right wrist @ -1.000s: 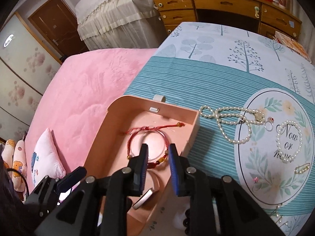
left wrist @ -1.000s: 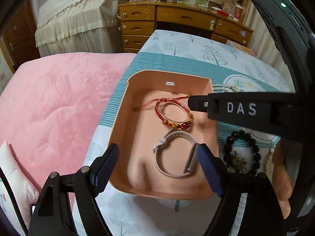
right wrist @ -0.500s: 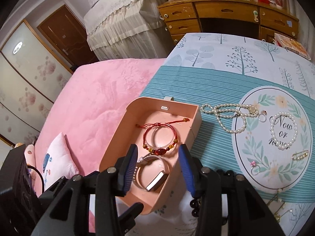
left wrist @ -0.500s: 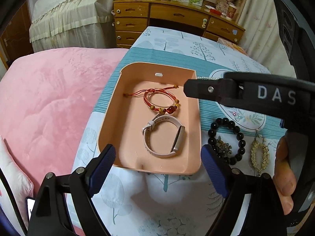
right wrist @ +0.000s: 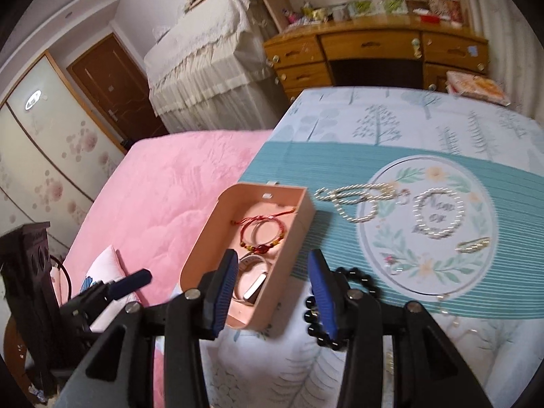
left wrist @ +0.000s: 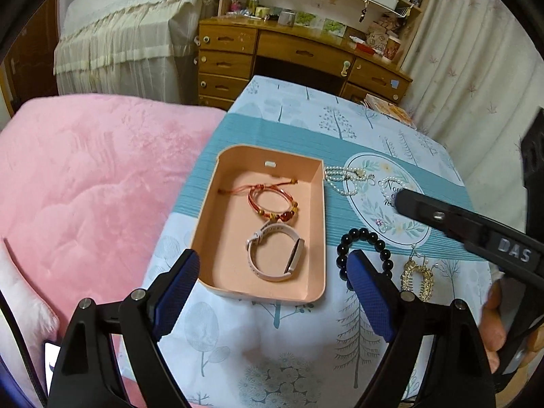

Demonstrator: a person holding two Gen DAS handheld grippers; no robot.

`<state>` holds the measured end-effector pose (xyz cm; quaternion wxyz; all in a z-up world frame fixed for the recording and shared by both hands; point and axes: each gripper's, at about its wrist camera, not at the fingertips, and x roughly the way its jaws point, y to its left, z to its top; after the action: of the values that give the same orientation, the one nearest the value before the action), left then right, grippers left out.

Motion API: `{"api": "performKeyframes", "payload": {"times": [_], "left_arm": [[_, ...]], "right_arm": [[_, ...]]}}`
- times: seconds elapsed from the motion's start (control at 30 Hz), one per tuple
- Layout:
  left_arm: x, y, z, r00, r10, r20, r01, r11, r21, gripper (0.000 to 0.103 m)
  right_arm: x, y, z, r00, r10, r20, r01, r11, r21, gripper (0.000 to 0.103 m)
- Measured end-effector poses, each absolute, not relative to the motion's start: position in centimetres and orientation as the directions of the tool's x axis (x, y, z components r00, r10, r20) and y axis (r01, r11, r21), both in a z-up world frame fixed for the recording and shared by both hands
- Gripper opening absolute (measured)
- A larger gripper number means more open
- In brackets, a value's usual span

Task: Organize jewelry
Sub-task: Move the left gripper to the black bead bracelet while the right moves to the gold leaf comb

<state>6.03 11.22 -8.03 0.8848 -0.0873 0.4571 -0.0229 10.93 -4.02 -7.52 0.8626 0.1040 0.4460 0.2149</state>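
Inside the peach tray [left wrist: 207, 238] on the tablecloth [left wrist: 238, 333], a red cord bracelet [left wrist: 272, 200] lies beyond a pink watch [left wrist: 275, 255], while both empty grippers, left [left wrist: 275, 289] wide, right [right wrist: 272, 292] narrower, hover nearby.

Left wrist view: looking steeply down past its own fingers, close above the peach tray [left wrist: 265, 294] on the tablecloth [left wrist: 306, 340]. Right wrist view: looking down from slightly farther right, facing the desk [right wrist: 374, 51]. Both are sharing tray, tablecloth, pink bedspread [left wrist: 85, 187], desk.
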Motion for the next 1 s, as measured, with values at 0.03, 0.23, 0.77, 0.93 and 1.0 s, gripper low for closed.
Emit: {"api": "performKeyframes", "payload": {"times": [0.03,0.23,0.77,0.93,1.0], "left_arm": [[6.1,11.1,-7.7,0.581,-0.122,-0.805,-0.036,0.984,-0.175,0.087],[6.3,8.9,-6.5,0.578,-0.149,-0.803,0.022,0.986,-0.166,0.087],[12.5,-0.3,-10.1,0.412,-0.177,-0.894,0.232,0.969,-0.085,0.062],[15.5,-1.9,-13.1,0.307,-0.149,-0.940,0.308,0.950,-0.050,0.054],[16.3,-1.9,-13.9,0.280,-0.140,-0.950,0.321,0.946,-0.045,0.051]], "right_arm": [[10.6,-4.8,-7.1,0.524,0.463,-0.715,-0.269,0.886,0.376,0.043],[8.5,-8.9,-4.8,0.596,0.423,-0.682,-0.220,0.903,0.368,0.043],[7.2,-17.5,-10.2,0.540,0.314,-0.781,-0.026,0.934,0.357,0.043],[7.2,-17.3,-12.4,0.484,0.312,-0.818,-0.077,0.946,0.315,0.043],[7.4,-16.6,-12.9,0.477,0.302,-0.825,-0.151,0.953,0.262,0.043]]}}
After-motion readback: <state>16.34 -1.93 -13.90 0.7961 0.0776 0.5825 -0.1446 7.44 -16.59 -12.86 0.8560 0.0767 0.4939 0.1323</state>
